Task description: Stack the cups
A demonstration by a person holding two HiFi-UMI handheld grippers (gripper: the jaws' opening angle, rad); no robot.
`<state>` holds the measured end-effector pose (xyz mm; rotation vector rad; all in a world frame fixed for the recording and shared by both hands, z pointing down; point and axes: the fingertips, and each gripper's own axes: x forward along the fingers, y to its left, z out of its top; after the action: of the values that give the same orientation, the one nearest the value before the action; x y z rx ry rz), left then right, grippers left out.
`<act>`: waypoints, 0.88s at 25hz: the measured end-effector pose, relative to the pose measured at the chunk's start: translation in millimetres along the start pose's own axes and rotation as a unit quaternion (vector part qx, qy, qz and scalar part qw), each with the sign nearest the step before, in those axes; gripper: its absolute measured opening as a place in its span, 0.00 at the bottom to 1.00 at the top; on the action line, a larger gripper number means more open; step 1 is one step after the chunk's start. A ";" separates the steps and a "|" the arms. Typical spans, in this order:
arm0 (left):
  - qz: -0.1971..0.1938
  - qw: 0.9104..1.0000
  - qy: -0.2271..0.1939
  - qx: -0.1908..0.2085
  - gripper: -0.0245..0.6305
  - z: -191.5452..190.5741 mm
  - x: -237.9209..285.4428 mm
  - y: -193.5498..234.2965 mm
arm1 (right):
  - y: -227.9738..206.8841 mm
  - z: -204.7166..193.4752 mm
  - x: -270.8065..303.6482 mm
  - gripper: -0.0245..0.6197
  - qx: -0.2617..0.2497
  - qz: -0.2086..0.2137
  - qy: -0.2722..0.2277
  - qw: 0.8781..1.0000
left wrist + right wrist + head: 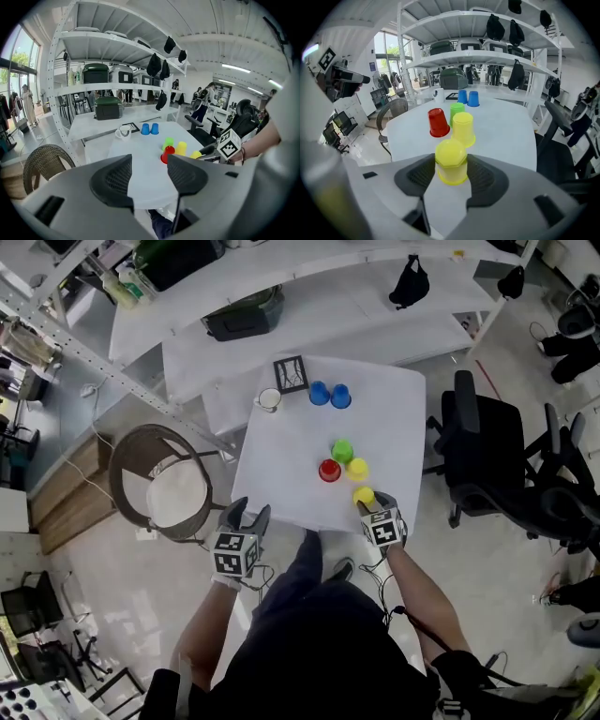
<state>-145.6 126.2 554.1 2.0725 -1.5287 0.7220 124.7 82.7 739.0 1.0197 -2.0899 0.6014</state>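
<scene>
My right gripper (451,176) is shut on an upside-down yellow cup (451,161), its pads against the cup's sides, at the white table's (281,474) near right edge. Just beyond it a second yellow cup (463,129), a red cup (438,123) and a green cup (456,110) stand upside down in a cluster. Two blue cups (329,395) stand side by side at the far edge. In the head view the held yellow cup (364,495) sits just ahead of the right gripper (367,505). The left gripper (247,514) hangs open and empty off the table's near left corner.
A white mug (270,400) and a black-framed marker card (291,374) stand at the table's far left. A wicker chair (155,479) is to the left, black office chairs (487,451) to the right. White shelving with bins and bags runs behind the table.
</scene>
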 end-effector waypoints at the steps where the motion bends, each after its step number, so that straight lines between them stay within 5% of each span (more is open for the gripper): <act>1: -0.003 1.000 0.000 0.001 0.40 2.0 3.3 0.7 | 0.0 0.6 -1.1 0.36 0.000 0.002 0.001 1.000; 6: -0.014 1.000 0.003 -0.002 0.39 9.0 26.4 7.5 | -13.6 -0.2 -13.0 0.36 0.032 -0.008 -0.005 0.999; 12: -0.039 0.999 -0.003 0.004 0.39 29.0 62.8 10.1 | -65.7 10.8 -26.1 0.36 0.060 -0.067 0.003 0.996; 22: -0.062 0.998 0.009 0.017 0.39 61.3 117.3 39.2 | -146.2 131.6 -0.7 0.36 0.090 -0.107 -0.058 0.988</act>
<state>-146.2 -7.9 586.7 2.1578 -1.3735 0.7224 190.7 -88.9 669.1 1.3928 -2.0168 0.6427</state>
